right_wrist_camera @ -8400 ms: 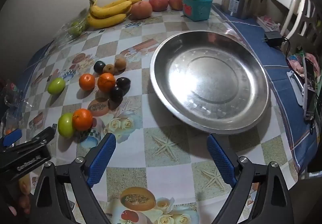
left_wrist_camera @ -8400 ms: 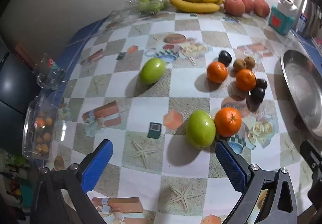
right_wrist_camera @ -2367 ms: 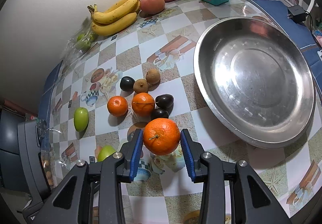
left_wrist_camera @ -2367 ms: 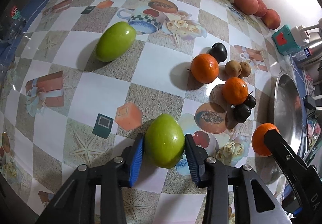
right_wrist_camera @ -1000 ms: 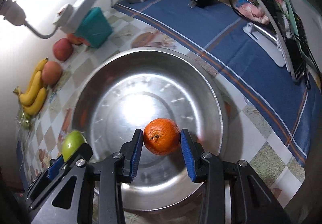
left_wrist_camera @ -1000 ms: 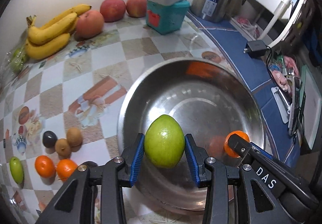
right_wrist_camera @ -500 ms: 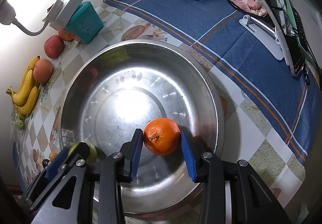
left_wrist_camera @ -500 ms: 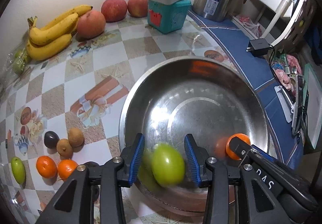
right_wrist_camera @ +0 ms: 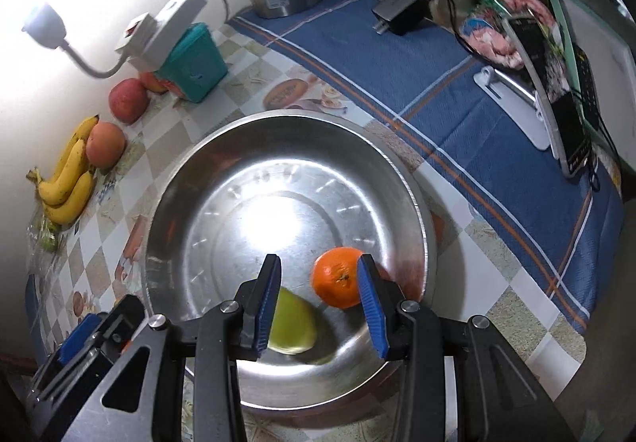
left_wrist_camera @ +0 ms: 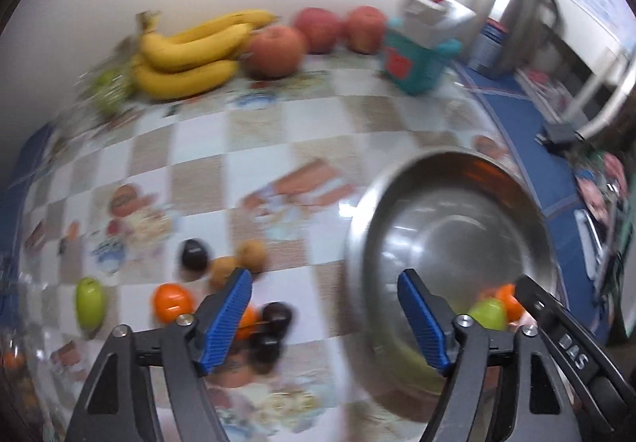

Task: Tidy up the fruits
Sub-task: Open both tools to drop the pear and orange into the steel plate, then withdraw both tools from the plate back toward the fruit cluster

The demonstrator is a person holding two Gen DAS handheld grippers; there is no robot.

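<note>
Drop step: my left gripper (left_wrist_camera: pixel 324 313) fingers were opening, empty; lime (right_wrist_camera: pixel 292 318) in bowl (right_wrist_camera: pixel 190 179). Right gripper (right_wrist_camera: pixel 318 297) fingers apart, orange (right_wrist_camera: pixel 338 277) loose between them. Next, fetch another fruit.

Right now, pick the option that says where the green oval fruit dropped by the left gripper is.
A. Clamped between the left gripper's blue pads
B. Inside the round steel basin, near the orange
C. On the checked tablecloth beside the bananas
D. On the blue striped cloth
B: the green oval fruit lies on the floor of the round steel basin, close to the orange, while the left gripper has nothing between its opening pads.
</note>
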